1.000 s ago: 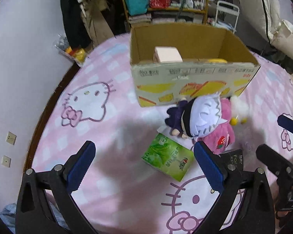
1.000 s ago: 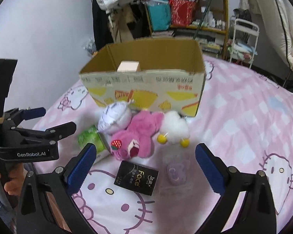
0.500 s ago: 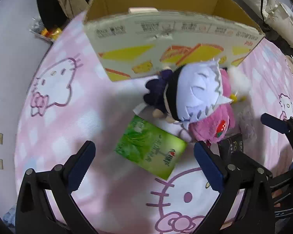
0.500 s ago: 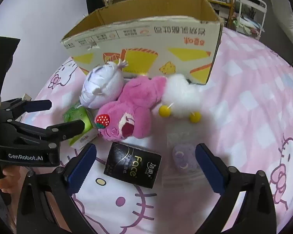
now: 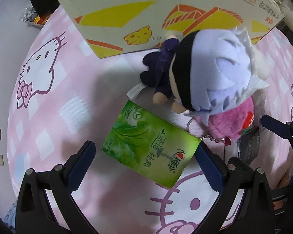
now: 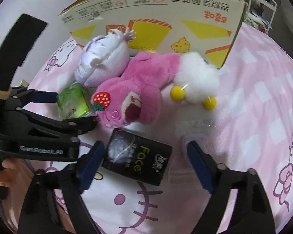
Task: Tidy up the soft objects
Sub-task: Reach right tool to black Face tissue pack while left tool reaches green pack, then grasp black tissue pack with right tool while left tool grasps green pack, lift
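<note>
Left-wrist view: the left gripper (image 5: 146,159) straddles a green tissue pack (image 5: 149,144) on the pink bedspread (image 5: 72,89), fingers spread, pads not pressing it. Beside it lie a lavender-haired doll (image 5: 211,72) and pink plush bear (image 6: 134,89), before a cardboard box (image 6: 156,11). At right, the right gripper (image 6: 144,159) is closing around a black tissue pack (image 6: 138,159).

matte black plastic left gripper (image 5: 144,164) fitted with ribbed dark-blue pads, silver screws; "genrobot.ai" printed in white on frame. matching black right gripper (image 6: 144,164) likewise blue-padded.
</note>
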{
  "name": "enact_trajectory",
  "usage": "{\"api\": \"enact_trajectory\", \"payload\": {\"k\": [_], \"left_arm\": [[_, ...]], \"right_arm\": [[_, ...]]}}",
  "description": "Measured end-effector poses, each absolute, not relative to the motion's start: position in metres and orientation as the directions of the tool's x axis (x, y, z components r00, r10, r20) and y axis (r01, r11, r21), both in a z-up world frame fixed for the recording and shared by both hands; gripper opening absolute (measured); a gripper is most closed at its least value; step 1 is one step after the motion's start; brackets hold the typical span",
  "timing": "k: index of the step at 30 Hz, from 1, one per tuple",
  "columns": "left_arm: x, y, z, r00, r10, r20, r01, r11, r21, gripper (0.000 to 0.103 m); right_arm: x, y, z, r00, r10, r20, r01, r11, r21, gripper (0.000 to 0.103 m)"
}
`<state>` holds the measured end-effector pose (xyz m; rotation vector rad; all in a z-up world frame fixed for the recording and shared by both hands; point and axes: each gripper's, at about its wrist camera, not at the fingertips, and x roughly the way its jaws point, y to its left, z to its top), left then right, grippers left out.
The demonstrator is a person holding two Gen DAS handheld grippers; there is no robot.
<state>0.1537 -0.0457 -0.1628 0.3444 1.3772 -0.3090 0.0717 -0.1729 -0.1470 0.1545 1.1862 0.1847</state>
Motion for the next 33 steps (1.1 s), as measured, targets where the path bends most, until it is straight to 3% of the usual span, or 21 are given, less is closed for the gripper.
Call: {"api": "enact_trajectory", "payload": {"k": [2,4,6,24,33], "left_arm": [[0.152,-0.045,-0.164,0.169,-0.018,-0.985,0.415,0.908,0.055,0.093],[0.152,-0.043,-0.163,0.158,-0.039,-0.987,0.414,0.91,0.03,0.086],[0.152,-0.04,-0.163,0.157,-0.052,-0.986,0.405,0.914,0.016,0.086],[0.109,-0.009,-0.118,0.314,-0.069,-0.947,0.304,0.952,0.031,0.086],[0.079,-0.011,-0.064,0.531,-0.124,-0.838,0.292,0.955,0.044,0.086]], "right_arm": [[0.072,-0.171,-0.149,0.348,0.255,-0.902,-0.071,0.967,0.246,0.076],[0.073,-0.171,-0.153,0.328,0.276,-0.904,-0.069,0.961,0.268,0.076],[0.073,-0.169,-0.153,0.332,0.274,-0.903,-0.075,0.962,0.264,0.071],[0.043,-0.205,-0.103,0.519,0.219,-0.826,-0.053,0.973,0.224,0.069],[0.027,-0.221,-0.06,0.712,0.166,-0.683,-0.043,0.98,0.193,0.068]]}}
